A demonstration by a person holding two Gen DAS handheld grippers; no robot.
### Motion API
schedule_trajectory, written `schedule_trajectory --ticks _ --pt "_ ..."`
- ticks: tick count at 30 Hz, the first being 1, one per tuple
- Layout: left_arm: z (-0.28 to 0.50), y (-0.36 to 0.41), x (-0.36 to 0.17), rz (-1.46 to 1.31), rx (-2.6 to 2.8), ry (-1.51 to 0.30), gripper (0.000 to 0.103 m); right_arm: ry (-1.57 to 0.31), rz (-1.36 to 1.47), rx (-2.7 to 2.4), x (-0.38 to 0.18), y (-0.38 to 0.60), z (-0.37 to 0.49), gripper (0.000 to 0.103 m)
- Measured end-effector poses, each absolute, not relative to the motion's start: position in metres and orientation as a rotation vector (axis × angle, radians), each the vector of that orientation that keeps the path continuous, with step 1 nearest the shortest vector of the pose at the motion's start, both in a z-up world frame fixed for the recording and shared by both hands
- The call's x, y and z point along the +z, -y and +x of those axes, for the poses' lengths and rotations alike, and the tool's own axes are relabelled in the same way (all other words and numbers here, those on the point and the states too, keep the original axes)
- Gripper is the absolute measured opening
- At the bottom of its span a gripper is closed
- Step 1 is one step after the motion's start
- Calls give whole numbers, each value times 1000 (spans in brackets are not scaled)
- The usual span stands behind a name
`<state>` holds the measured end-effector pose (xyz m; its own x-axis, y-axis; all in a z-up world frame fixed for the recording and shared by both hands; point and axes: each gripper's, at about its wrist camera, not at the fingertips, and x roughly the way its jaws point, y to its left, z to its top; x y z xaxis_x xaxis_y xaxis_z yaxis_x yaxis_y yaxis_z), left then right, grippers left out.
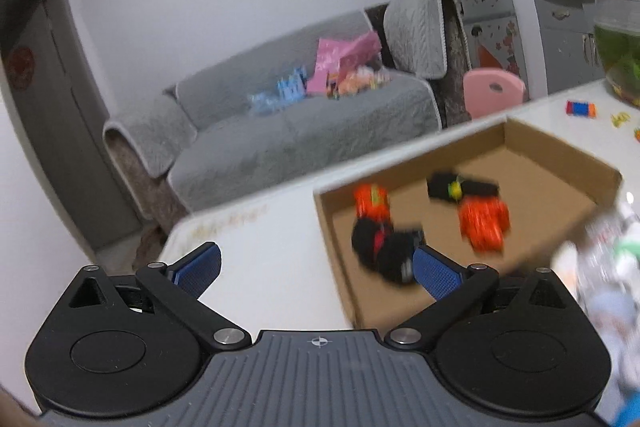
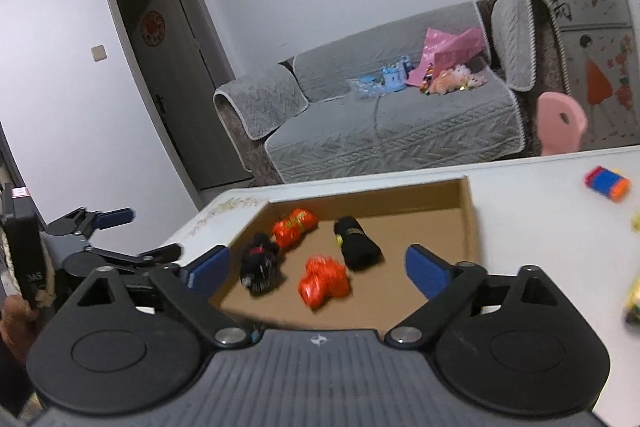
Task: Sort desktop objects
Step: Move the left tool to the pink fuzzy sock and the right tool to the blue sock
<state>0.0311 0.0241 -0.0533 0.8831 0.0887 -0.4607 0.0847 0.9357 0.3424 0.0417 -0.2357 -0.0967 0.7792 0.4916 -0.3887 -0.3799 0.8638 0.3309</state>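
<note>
The cardboard tray (image 2: pixel 466 223) sits at the near corner of the white table (image 2: pixel 540 219) and serves as the collecting place: four bundles already lie on its floor. Two are orange, one toward the tray's far left corner (image 2: pixel 295 227) and one nearer its front edge (image 2: pixel 323 281); two are black, a rolled one with a yellow tag (image 2: pixel 356 241) right of centre and a fuzzier one (image 2: pixel 260 267) against the left wall. Grouped this way, they look like the sorted share of the task.

Both tools hang above the tray's near side with nothing between their pads. The right gripper (image 2: pixel 318 269) stands with its jaws spread wide and empty, and the left gripper (image 1: pixel 318 269) is likewise spread as far as it goes, holding nothing; it also shows from the side just beyond the tray's left wall in the right wrist view.

Still loose on the table, well to the right of the tray, is a red, blue and orange block (image 2: pixel 607 183), probably the next candidate. Further yellowish pieces right of the tray are cut by the frame edge and too blurred to name. In the left wrist view the tray's contents smear badly, and a pale blurred mass at the tray's right cannot be identified. A green-tinted glass bowl (image 1: pixel 618 55) beyond the tray is only partly visible
</note>
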Motion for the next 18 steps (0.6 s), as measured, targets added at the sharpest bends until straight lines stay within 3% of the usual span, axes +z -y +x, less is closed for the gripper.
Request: schedule_trajectory --ticks 10,18 --pt "-38 -17 -88 374 -73 -543 103 -485 222 411 -126 242 3 96" --pt "-50 -13 -103 346 -186 -588 103 -449 233 495 -142 239 -24 96"
